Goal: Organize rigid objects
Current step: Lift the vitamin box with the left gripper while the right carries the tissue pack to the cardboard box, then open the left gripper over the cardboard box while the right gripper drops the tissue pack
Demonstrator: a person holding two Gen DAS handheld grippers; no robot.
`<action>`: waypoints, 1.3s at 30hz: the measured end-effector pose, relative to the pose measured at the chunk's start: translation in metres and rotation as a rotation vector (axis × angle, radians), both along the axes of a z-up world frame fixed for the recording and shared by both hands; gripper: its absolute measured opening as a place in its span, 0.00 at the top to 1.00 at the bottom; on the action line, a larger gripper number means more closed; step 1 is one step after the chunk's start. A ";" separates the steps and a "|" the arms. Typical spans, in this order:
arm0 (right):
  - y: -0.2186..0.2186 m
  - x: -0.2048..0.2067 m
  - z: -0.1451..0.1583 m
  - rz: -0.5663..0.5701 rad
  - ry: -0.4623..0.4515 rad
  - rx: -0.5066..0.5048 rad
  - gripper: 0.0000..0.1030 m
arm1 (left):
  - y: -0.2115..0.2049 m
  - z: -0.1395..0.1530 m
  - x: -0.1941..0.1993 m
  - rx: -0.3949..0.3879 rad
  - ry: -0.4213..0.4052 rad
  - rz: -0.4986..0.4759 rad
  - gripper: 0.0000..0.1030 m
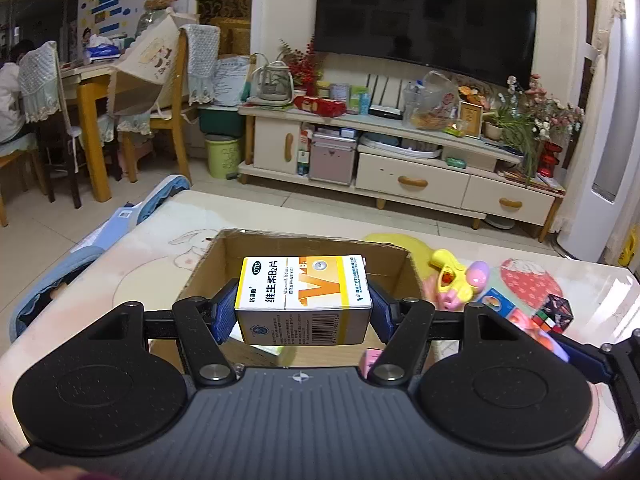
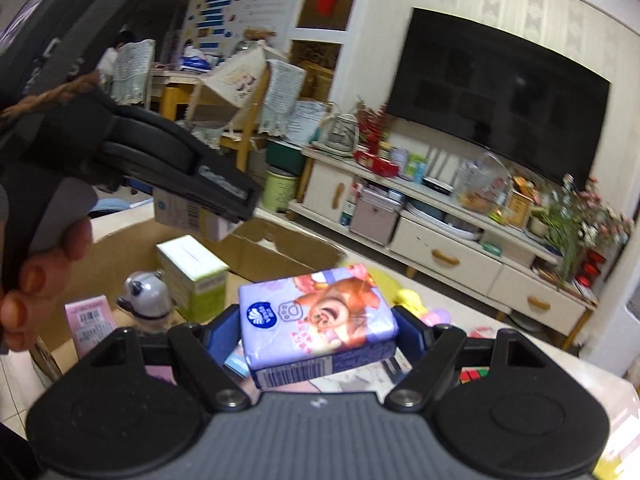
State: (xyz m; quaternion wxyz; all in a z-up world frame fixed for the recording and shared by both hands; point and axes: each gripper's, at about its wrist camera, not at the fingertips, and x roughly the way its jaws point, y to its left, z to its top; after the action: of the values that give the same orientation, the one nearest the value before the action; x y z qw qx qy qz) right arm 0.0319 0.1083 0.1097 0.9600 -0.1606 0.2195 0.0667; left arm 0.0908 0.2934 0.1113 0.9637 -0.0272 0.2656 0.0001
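Note:
My left gripper is shut on a yellow and white medicine box, its blue pads pressing both ends, held above an open cardboard box. My right gripper is shut on a purple tissue pack with a bear print, raised beside that cardboard box. In the right wrist view the left gripper hangs over the carton with the medicine box, a hand on its handle. Inside lie a green and white box, a grey panda figure and a pink box.
On the table right of the carton lie a yellow toy gun, a pink egg, a puzzle cube and a colourful card pack. Beyond the table stand a TV cabinet and dining chairs. A person sits far left.

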 end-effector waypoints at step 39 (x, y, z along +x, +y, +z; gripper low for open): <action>0.023 0.043 -0.026 0.057 0.036 -0.038 0.07 | -0.004 0.005 0.003 -0.039 0.070 0.097 0.00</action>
State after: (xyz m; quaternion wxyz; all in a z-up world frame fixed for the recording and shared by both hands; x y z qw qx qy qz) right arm 0.0744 0.1313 0.0838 0.9504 -0.1837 0.2334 0.0926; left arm 0.0935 0.2898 0.1164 0.9519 -0.0588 0.2977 0.0428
